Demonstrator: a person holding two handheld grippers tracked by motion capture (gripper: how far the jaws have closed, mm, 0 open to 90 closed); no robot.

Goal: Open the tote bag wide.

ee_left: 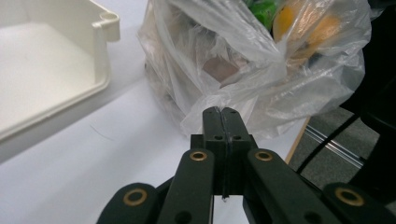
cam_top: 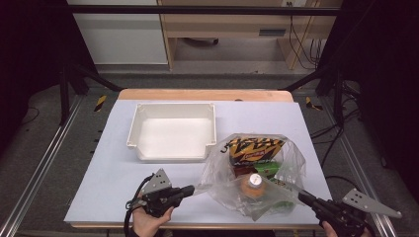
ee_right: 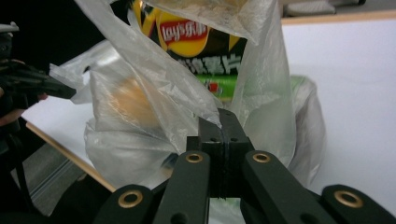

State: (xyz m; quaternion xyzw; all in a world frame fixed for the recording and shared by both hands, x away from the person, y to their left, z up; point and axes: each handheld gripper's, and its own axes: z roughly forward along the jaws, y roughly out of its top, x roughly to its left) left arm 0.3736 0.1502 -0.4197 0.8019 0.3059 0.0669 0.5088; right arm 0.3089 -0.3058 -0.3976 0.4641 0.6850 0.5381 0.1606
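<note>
I have the left claw [cam_top: 191,189] clamped on the bag [cam_top: 257,175] edge just ahead of it, the right claw [cam_top: 302,197] pinching the opposite edge; bag spread between both; I judge nothing unpacked yet; tray [cam_top: 148,154] beyond waits.

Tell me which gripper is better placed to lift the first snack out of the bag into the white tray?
Probably the left gripper. It is nearer the white tray, on the bag's tray side. The right gripper grips the far side. Both are shut on the plastic, so the left must release first.
</note>
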